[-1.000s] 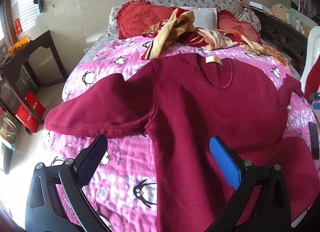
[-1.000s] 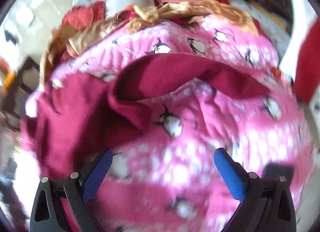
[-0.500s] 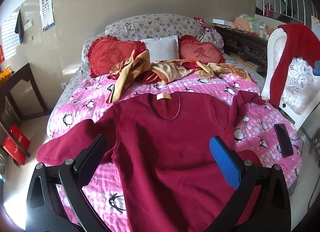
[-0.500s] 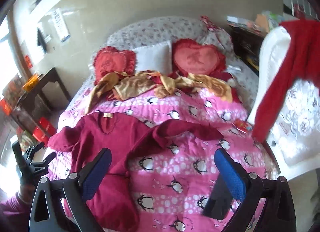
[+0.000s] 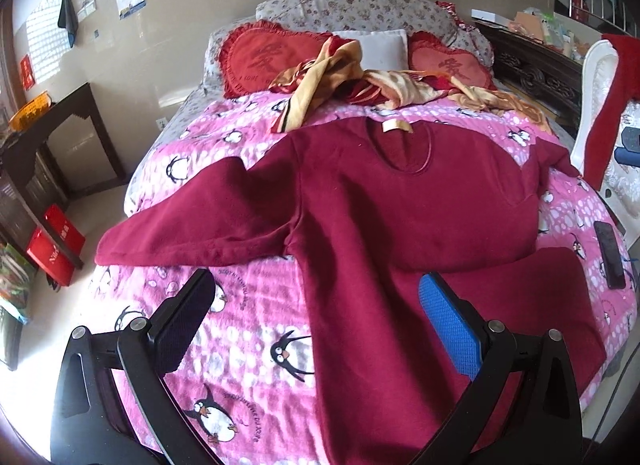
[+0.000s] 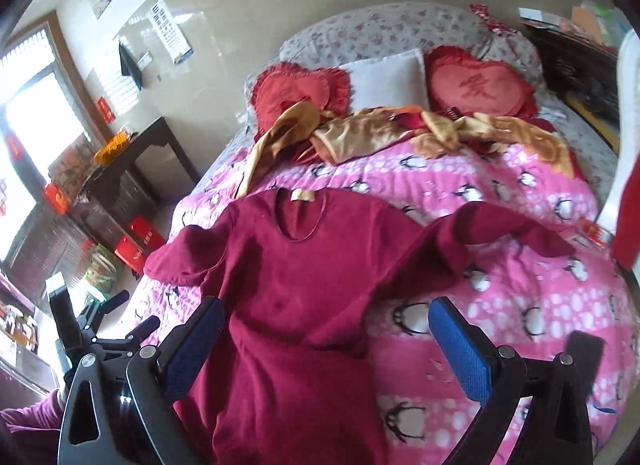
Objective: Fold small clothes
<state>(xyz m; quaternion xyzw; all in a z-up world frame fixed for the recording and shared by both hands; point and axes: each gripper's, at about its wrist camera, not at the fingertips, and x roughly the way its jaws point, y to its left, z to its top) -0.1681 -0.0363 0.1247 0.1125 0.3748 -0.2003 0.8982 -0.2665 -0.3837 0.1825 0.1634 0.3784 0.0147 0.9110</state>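
Observation:
A maroon long-sleeved top (image 5: 400, 193) lies face up on the pink penguin bedspread (image 5: 248, 329), neckline toward the pillows. Its left sleeve (image 5: 180, 233) stretches out to the bed's left edge. The right sleeve (image 6: 504, 229) lies bent across the bedspread. My left gripper (image 5: 316, 321) hovers open above the top's lower left side with nothing between its fingers. My right gripper (image 6: 324, 345) is open over the top's (image 6: 296, 285) lower body, also empty. In the right wrist view the left gripper (image 6: 134, 311) shows at the bed's left edge, held by a purple-sleeved arm (image 6: 24, 421).
A black phone (image 5: 610, 261) lies on the bedspread's right side. Gold and red cloth (image 5: 384, 85) is heaped before the heart cushions (image 5: 260, 57). A white chair (image 5: 600, 77) draped in red stands to the right, and a dark side table (image 5: 60, 133) and red boxes (image 5: 56, 249) to the left.
The right gripper has pulled back from close to the right sleeve and swung left over the top's body. The left gripper drew back, then came in close again. Both stayed open.

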